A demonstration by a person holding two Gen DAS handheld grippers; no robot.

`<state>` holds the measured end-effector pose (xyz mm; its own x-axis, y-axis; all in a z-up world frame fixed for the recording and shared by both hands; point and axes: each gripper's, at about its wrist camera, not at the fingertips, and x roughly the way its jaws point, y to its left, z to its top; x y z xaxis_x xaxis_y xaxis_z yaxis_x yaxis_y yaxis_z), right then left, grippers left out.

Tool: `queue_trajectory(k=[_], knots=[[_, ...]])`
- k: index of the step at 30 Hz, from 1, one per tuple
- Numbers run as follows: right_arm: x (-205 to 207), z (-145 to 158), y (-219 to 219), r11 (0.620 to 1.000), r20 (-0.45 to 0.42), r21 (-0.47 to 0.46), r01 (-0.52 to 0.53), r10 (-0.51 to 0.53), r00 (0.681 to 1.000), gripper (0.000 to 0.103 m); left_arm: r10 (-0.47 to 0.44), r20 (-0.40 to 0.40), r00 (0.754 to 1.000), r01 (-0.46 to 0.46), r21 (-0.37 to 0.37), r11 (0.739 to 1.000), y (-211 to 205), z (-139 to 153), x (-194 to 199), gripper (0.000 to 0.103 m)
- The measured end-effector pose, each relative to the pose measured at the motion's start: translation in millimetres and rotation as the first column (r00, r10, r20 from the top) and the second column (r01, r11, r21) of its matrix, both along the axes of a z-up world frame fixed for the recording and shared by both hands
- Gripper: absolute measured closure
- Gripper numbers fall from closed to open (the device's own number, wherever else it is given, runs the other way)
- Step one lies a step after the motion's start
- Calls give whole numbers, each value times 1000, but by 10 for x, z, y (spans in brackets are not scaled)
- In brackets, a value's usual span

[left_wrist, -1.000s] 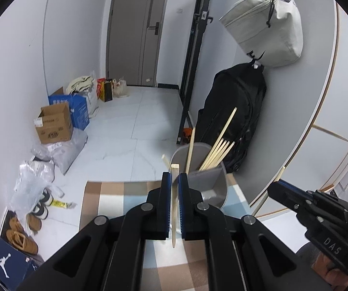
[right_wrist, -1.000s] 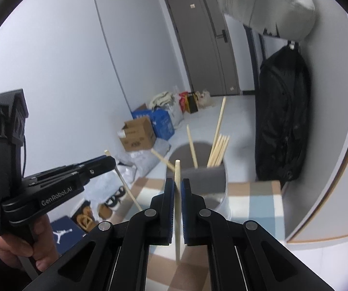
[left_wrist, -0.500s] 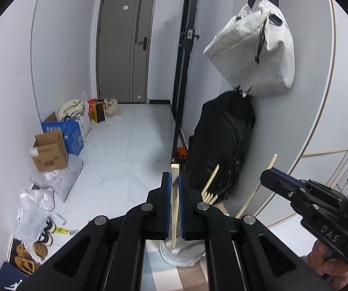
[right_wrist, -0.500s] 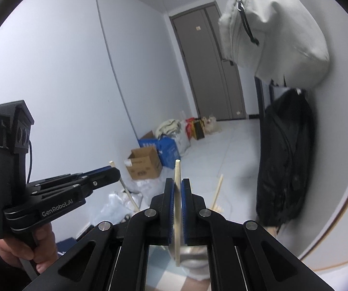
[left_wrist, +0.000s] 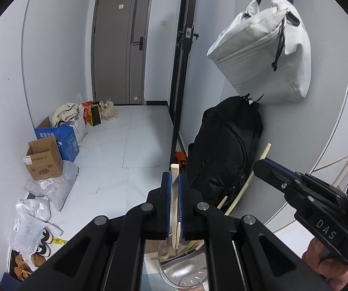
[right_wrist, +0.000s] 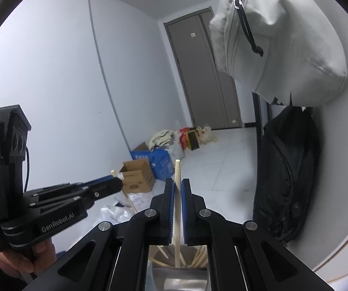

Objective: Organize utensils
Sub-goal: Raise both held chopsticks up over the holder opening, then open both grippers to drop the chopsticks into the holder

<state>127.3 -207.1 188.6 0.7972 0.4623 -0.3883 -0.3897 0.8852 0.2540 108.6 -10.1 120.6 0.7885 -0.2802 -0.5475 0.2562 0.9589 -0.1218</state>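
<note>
Insert step: left tongs (left_wrist: 175, 208) clamp a chopstick (left_wrist: 174, 194), right tongs (right_wrist: 178, 208) clamp another chopstick (right_wrist: 177, 206), both poised over the holder cup (left_wrist: 183, 269). Next, probably: lower tips inside, release.

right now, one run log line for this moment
left gripper: chopstick | right gripper: chopstick | both above holder

Both grippers, left (left_wrist: 174, 189) and right (right_wrist: 178, 191), are black with blue finger pads and silver screws; white lettering marks their sides.
</note>
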Motion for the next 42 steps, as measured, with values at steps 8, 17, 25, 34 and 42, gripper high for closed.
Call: queue_trajectory(k=[8,17,25,34,42], knots=[[126,-166,30,1000,-22,-3,8,-8,1000,98,-7,-45,999,7,0,1000,17,-168,130,101],[198,-287,88,1000,-33,-9,1,-1,999,98,-20,-29,999,20,17,1000,-62,-215,144,101],[167,-540,127,1000,0,-12,-17,17,1000,98,-78,-38,996,79,18,997,-74,-369,128,101],[158,-828,45,1000,-43,2,-17,17,999,98,-136,-53,989,138,35,990,-87,-537,103,101],[150,-922,89,997,-64,-27,-66,64,996,98,-182,-70,981,187,66,980,-152,-653,105,101]])
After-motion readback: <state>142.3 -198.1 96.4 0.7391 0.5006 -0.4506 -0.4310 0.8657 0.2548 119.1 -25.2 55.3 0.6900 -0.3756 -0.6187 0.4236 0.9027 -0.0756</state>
